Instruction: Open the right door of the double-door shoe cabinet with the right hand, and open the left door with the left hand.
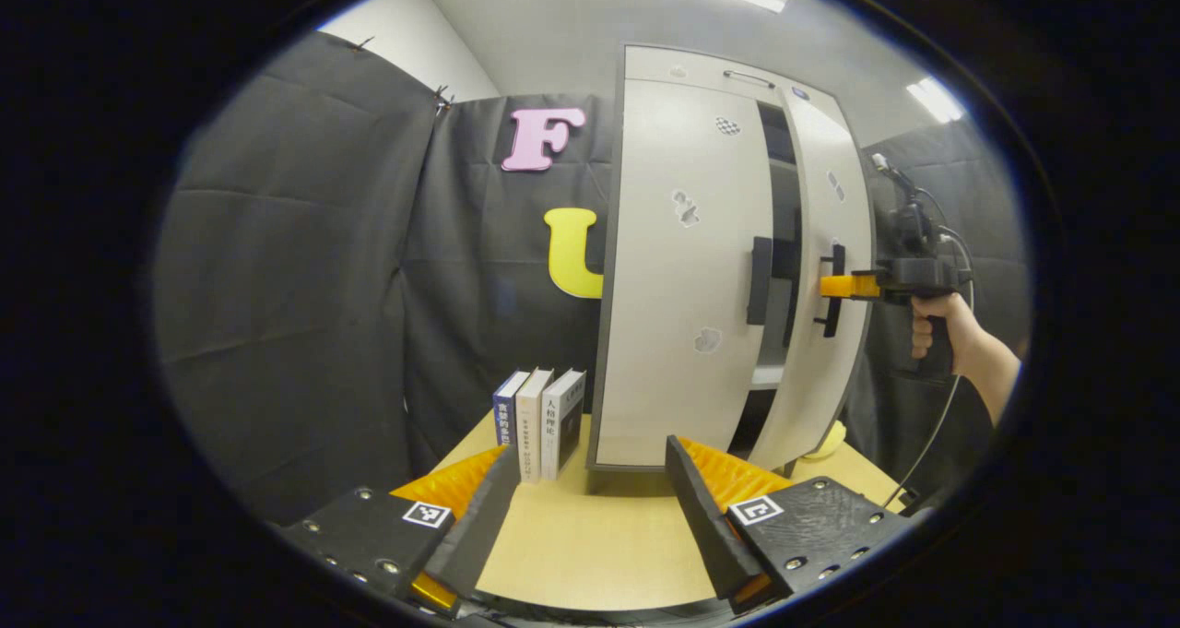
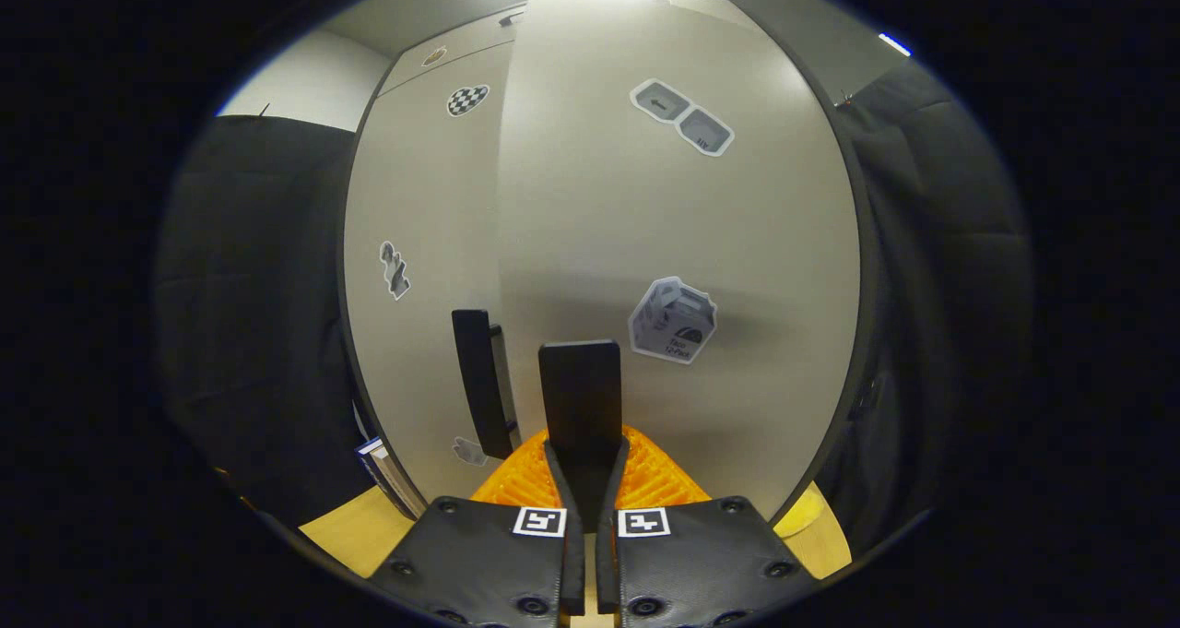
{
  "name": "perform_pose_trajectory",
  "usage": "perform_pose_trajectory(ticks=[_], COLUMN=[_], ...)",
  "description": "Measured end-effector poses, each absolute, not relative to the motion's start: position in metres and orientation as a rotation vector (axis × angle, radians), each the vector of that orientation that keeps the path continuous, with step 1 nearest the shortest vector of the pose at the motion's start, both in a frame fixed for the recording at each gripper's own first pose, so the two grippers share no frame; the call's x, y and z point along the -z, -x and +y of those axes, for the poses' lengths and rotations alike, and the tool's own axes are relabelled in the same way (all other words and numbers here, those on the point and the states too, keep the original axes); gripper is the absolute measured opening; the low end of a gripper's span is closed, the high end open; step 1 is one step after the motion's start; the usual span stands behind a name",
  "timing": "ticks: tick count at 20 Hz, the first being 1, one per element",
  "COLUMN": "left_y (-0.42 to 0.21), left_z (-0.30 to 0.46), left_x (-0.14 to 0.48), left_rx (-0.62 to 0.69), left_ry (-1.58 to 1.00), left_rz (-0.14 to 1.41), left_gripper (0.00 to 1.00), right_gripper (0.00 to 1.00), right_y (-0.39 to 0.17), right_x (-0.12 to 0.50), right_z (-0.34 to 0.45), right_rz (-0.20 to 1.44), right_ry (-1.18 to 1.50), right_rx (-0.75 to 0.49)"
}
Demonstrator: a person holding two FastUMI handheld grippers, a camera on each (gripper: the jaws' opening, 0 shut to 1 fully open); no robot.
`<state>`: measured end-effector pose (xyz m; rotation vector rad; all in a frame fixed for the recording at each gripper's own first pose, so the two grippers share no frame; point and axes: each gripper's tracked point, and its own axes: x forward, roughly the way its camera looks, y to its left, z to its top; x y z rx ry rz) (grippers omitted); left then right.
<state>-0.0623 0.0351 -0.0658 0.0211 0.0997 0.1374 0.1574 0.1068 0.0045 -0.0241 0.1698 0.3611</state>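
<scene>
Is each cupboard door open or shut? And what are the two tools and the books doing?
Right door: pulled partly open, with a dark gap beside it.
Left door: shut.
Right tool: fingers closed on the right door's handle.
Left tool: fingers wide open, holding nothing, back from the cabinet.
Left door's handle: untouched.
Books: standing upright on the table.

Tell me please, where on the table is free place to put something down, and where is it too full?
The table is bare between the books and the cabinet, and in front of both toward the left gripper. It is crowded at the right door handle, where the right gripper is clamped, and the ajar right door sweeps over the table's right corner.
</scene>
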Motion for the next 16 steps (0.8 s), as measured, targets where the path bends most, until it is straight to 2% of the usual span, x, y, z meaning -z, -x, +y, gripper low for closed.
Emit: perform_pose_trajectory(ticks=[11,16], left_y=[0.06,0.053], left_z=[0.007,-0.005], left_x=[0.063,0.064], left_rx=[-0.11,-0.093], left_ry=[-0.03,-0.034], left_rz=[0.104,0.109], left_gripper=[0.94,0.94], right_gripper=[0.06,0.06], right_y=[-0.11,-0.092], right_x=[-0.006,-0.01], right_z=[0.056,0.019], right_rz=[0.189,0.193], right_ry=[0.015,-0.001], right_rx=[-0.387,-0.362])
